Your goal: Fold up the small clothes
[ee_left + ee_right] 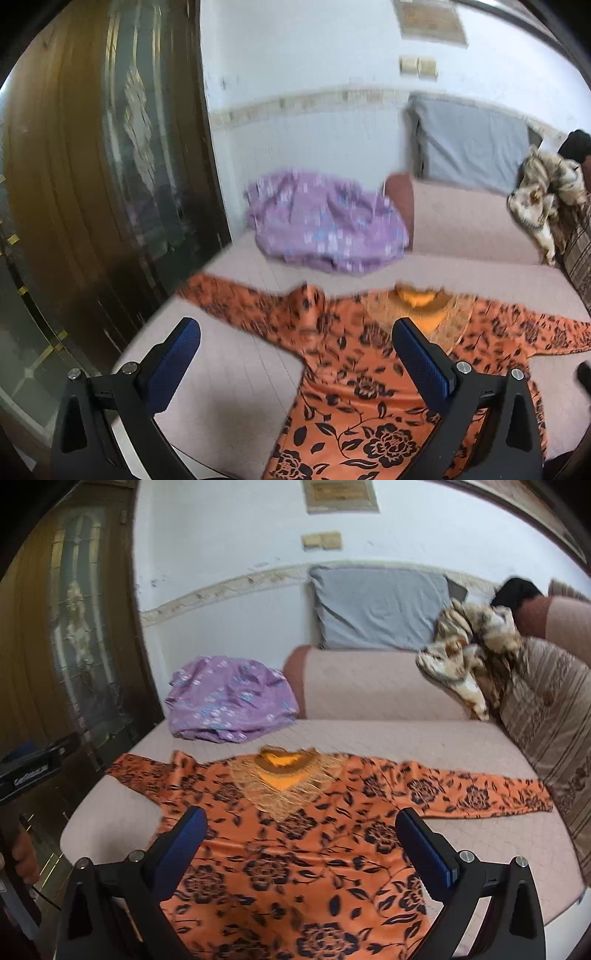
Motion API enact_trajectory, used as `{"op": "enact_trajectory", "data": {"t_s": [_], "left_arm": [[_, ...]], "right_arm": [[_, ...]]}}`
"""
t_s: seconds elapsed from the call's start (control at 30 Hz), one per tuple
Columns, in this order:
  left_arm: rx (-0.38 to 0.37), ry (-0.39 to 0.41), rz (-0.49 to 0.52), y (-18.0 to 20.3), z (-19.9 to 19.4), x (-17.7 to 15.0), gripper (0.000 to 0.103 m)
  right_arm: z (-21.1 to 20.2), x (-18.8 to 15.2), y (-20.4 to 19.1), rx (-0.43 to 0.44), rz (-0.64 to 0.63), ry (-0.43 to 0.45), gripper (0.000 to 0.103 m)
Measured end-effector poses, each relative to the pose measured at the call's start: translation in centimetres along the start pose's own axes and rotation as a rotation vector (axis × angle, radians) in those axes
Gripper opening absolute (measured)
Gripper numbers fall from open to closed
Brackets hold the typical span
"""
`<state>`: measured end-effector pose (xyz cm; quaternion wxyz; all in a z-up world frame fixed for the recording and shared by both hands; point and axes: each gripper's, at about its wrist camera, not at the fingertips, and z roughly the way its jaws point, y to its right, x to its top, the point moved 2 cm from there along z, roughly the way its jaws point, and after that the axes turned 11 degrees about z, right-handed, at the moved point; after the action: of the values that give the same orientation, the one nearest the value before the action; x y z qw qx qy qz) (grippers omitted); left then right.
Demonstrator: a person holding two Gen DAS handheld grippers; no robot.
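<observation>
An orange top with black flowers [354,373] lies spread flat on the pink sofa seat [236,365], sleeves out to both sides, neckline at the far side. It also shows in the right wrist view [295,849]. My left gripper [295,328] is open and empty, held above the top's left shoulder and sleeve. My right gripper [301,818] is open and empty, held above the middle of the top, below the neckline. The left gripper's body shows at the left edge of the right wrist view [29,771].
A crumpled purple garment [229,701] lies behind the top on the seat [480,834]. A grey pillow [380,609] leans on the wall. A cream patterned cloth [469,657] hangs over the striped sofa back [546,716]. A dark wooden door [92,184] stands on the left.
</observation>
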<state>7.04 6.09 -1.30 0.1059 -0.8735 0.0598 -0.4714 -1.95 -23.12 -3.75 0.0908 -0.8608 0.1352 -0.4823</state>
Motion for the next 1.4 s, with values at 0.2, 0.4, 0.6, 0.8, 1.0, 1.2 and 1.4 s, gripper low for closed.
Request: {"op": "enact_trajectory", "data": {"t_s": [0.2, 0.4, 0.6, 0.8, 1.0, 1.2, 1.4], "left_arm": [[-0.051, -0.264, 0.011, 2.9, 11.9, -3.4, 0.103], [-0.072, -0.265, 0.038, 8.9, 17.4, -2.3, 0.103], [-0.101, -0.221, 0.064, 14.2, 21.3, -1.0, 0.103], [-0.081, -0.224, 0.102, 15.3, 23.8, -0.7, 0.103], [-0.079, -0.216, 0.122, 15.9, 24.6, -0.5, 0.103], [-0.036, -0.195, 0.112, 13.9, 23.5, 0.1, 0.103], [0.032, -0.237, 0.091, 9.2, 23.3, -0.2, 0.103]], "right_arm": [[7.7, 0.5, 15.9, -0.208, 0.348, -0.065, 0.103], [9.3, 0.0, 35.9, -0.409, 0.829, 0.004, 0.094], [11.1, -0.8, 49.3, -0.430, 1.183, 0.091, 0.071], [14.0, 0.0, 54.7, -0.507, 1.247, 0.173, 0.071], [18.2, 2.5, 55.5, -0.673, 1.059, 0.076, 0.016], [17.2, 6.0, 50.1, -0.590, 0.968, 0.156, 0.010], [15.6, 12.4, 36.9, -0.356, 0.803, 0.206, 0.010]]}}
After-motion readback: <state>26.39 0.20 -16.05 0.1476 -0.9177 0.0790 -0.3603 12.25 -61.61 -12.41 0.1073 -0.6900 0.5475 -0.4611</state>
